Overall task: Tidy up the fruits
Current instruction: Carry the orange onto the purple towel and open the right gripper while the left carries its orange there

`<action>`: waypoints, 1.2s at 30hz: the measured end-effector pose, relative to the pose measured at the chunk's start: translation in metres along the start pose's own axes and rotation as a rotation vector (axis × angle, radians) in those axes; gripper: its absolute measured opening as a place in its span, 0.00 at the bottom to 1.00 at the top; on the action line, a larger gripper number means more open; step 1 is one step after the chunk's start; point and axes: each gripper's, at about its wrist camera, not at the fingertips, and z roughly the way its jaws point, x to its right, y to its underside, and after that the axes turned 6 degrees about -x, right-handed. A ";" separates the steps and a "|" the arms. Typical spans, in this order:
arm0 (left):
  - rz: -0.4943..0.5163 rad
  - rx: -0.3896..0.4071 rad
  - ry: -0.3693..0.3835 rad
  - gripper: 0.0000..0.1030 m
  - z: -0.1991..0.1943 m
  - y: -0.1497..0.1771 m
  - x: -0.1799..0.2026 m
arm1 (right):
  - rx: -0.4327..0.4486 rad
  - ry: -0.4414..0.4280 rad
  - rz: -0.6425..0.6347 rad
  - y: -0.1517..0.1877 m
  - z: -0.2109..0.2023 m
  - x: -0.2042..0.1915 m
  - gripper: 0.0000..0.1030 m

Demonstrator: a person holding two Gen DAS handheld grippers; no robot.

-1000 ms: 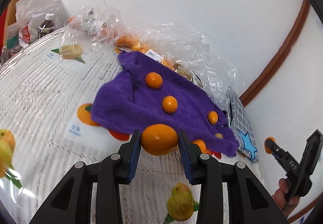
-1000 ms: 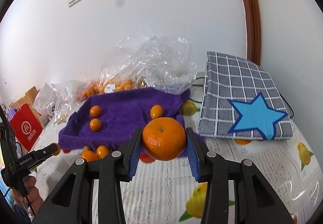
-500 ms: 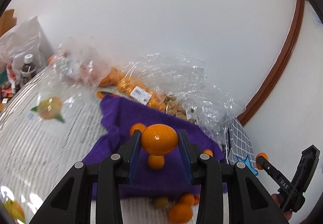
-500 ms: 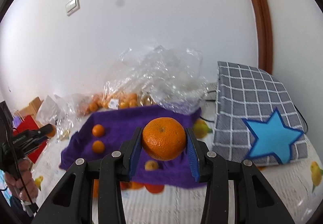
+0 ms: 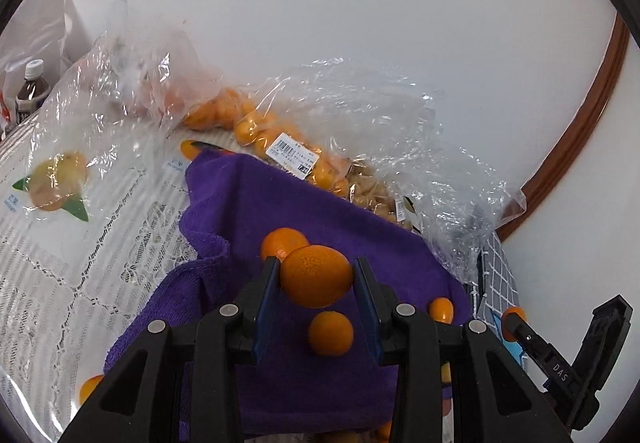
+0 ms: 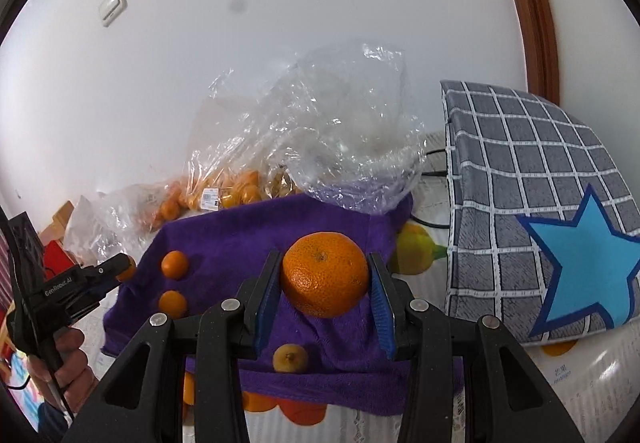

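Closest to me, the left gripper (image 5: 316, 279) pinches a smooth oval orange fruit (image 5: 316, 276) between its blue pads, held in the air over the middle of the purple terry towel (image 5: 288, 211). The right gripper (image 6: 324, 279) clamps a larger, dimpled round mandarin (image 6: 325, 274) the same way, above the towel's near right part.

Below them, small loose oranges (image 6: 175, 264) sit apart on the towel's left side, and one yellowish fruit (image 6: 290, 359) lies near its front edge.

My read is that both fruits are headed for the towel. To do it well, I'd lower each one until it rests on the pile before letting the pads spread, and pick bare cloth away from the towel's edges so nothing rolls onto the lace tablecloth (image 5: 80, 263).

Farther back, clear plastic bags of small oranges (image 5: 256, 131) slump along the towel's far edge, against the wall.
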 end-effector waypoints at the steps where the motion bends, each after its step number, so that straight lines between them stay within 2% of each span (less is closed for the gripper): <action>1: -0.001 0.001 -0.013 0.34 0.002 0.001 -0.001 | -0.004 0.009 -0.006 0.001 0.002 0.000 0.40; 9: 0.012 -0.025 -0.043 0.34 0.016 0.001 -0.004 | -0.068 -0.006 -0.010 0.011 0.019 0.004 0.40; 21: 0.026 -0.036 -0.050 0.34 0.018 0.002 -0.003 | -0.131 0.069 -0.049 0.019 0.036 -0.002 0.40; 36: 0.043 -0.035 -0.051 0.34 0.017 0.004 0.000 | -0.137 0.078 -0.071 0.022 0.038 -0.004 0.42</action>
